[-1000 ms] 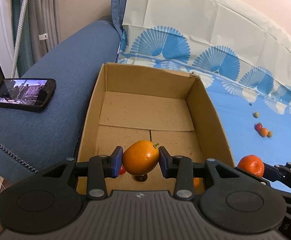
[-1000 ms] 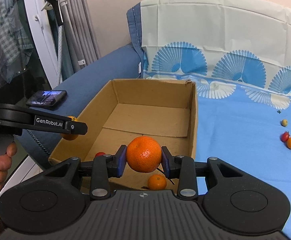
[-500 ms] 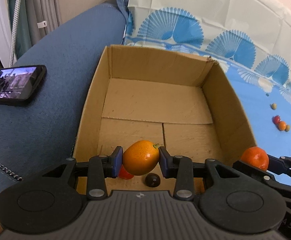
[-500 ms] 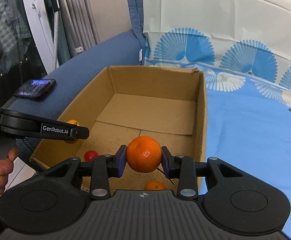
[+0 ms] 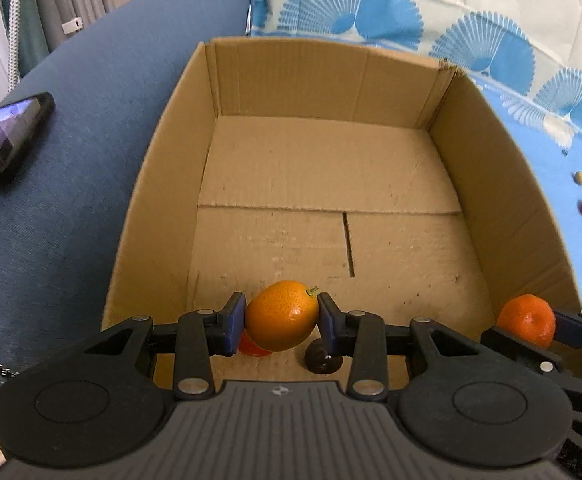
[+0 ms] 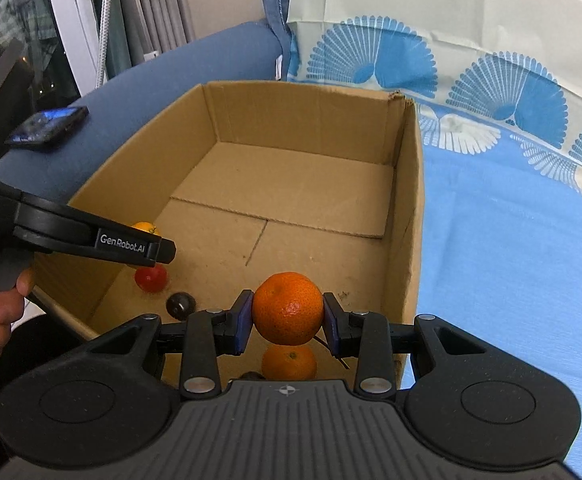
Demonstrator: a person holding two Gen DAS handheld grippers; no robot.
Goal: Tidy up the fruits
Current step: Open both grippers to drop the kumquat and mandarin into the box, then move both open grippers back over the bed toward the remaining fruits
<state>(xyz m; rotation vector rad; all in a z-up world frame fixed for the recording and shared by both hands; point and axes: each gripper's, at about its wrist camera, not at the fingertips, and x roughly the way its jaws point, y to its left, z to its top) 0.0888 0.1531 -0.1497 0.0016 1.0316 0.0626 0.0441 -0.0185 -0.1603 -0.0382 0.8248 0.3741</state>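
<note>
Left gripper: pinching an oval kumquat, lower centre.
Right gripper: squeezing a mandarin sideways over the cardboard box.
Handling: both looking light, soft-skinned, bruisable; holding across the middle seems safest.

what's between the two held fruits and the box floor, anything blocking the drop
Nothing covers the cardboard box; its top is open. The left gripper holds a kumquat over a red tomato and a dark fruit. The right gripper holds a mandarin directly above another orange fruit, so it may land on it.
</note>
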